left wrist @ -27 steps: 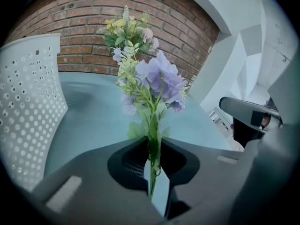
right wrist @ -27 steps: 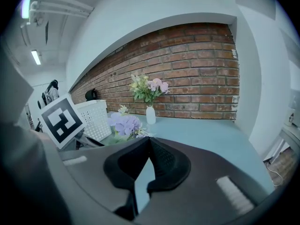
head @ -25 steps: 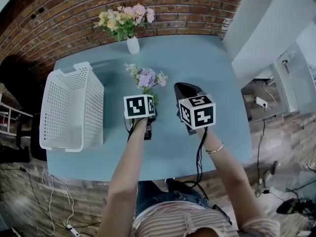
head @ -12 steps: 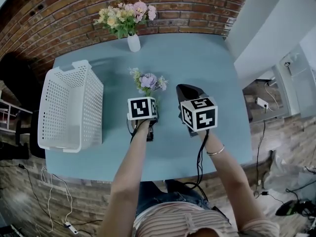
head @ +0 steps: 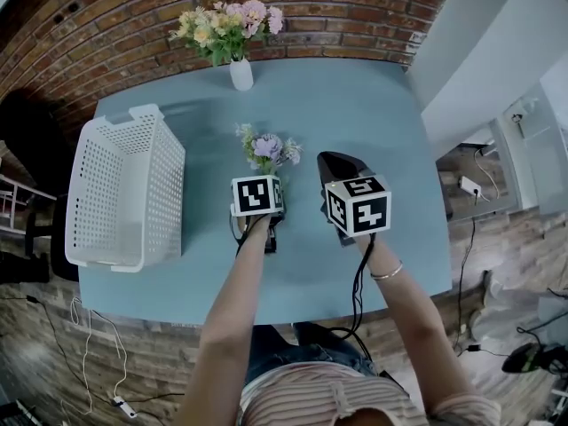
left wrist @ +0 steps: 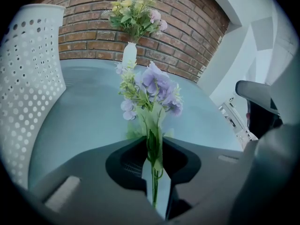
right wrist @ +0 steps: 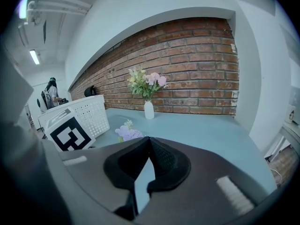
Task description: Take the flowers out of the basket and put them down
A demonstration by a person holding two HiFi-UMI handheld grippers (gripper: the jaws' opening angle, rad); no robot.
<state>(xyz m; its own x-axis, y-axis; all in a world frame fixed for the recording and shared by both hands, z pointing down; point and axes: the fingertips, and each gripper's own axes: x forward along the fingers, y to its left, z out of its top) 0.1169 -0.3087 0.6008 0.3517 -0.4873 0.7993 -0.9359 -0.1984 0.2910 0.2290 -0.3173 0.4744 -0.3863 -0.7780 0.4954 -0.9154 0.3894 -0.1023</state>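
A sprig of purple flowers lies on the blue table, just beyond my left gripper. In the left gripper view the green stem runs between the two jaws of that gripper. They have just been opening, and a gap shows beside the stem, so the pads no longer press it. My right gripper hovers to the right of the flowers, shut and empty, its tips meeting. The white perforated basket stands at the table's left.
A white vase with a mixed bouquet stands at the table's far edge against the brick wall. The basket wall is close on the left gripper's left. Bare tabletop spreads to the right of both grippers.
My left gripper has sunk a little toward the table with the sprig. The right gripper has stayed where it was.
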